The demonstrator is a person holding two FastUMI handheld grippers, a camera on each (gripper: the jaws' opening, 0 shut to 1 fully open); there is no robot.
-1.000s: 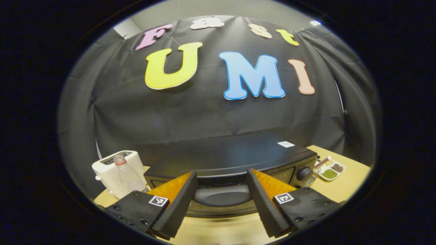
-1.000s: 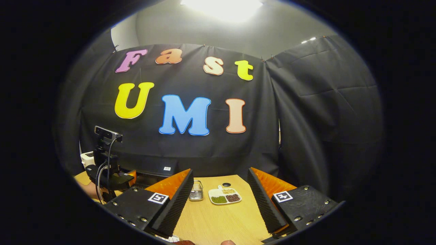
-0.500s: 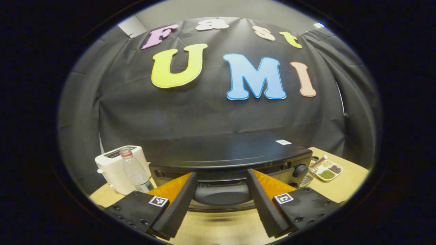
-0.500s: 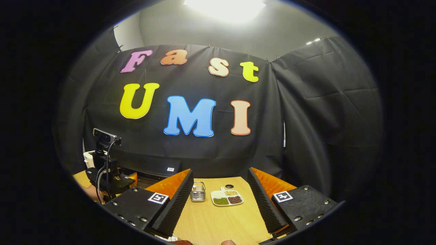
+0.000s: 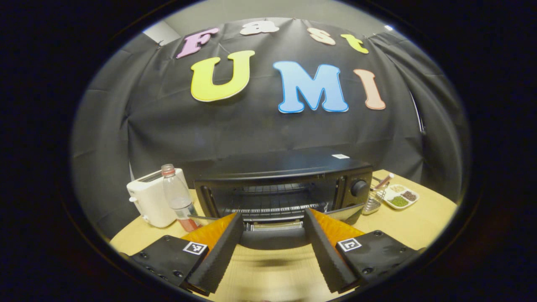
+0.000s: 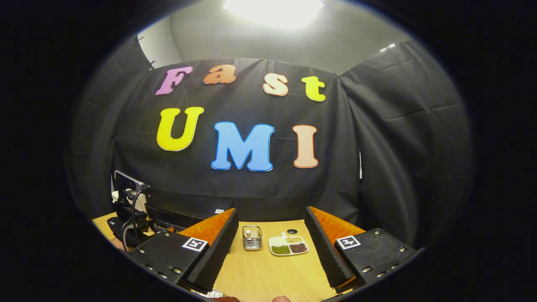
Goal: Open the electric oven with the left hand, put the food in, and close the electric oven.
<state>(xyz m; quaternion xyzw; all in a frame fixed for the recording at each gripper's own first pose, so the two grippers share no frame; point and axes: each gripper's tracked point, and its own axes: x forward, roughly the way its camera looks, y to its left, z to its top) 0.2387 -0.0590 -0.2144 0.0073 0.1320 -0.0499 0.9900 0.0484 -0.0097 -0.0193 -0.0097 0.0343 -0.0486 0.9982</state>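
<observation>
now the electric oven (image 5: 281, 184) sits at the far middle of the wooden table (image 5: 419, 222), its door (image 5: 275, 235) swung down toward us and the wire rack (image 5: 272, 201) showing inside. the left gripper (image 5: 272, 247) has its fingers spread wide on either side of the door's handle, not pressing on it as far as can be seen. left of the oven stand a white toaster (image 5: 149, 201) and a clear bottle (image 5: 178, 197); right of it, a wire basket (image 5: 373, 201) and a divided dish (image 5: 400, 197) of beans. the right gripper (image 6: 272, 247) hovers wide open above bare table, well right of the oven (image 6: 180, 212).
</observation>
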